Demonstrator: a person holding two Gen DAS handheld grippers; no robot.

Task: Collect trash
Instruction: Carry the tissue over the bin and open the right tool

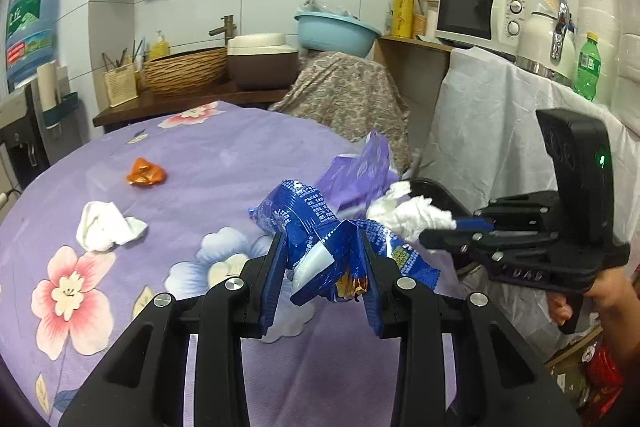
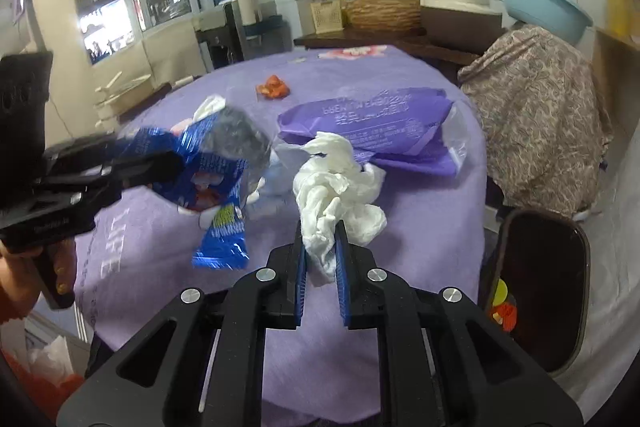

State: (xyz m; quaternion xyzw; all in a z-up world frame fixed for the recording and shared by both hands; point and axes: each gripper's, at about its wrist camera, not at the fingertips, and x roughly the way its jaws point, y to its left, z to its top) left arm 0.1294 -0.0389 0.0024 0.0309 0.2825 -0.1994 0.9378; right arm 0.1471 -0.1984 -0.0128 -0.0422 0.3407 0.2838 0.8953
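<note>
The left gripper point(image 1: 322, 263) is clamping a crumpled blue snack wrapper point(image 1: 320, 227) between its fingers, the foil bulging out ahead of and beside the fingertips above the purple floral tablecloth point(image 1: 224, 155). The right gripper point(image 2: 320, 255) is pinching a wad of white tissue point(image 2: 332, 187), which is spilling forward past its fingertips. Just beyond that wad a purple plastic bag point(image 2: 372, 123) is lying flat on the cloth. To the right of the right fingers, off the table edge, a dark bin point(image 2: 536, 287) is standing open with some colourful scraps inside. Far ahead and left of the left fingers, an orange wrapper point(image 1: 145, 172) and another white tissue point(image 1: 106, 227) are lying on the cloth.
</note>
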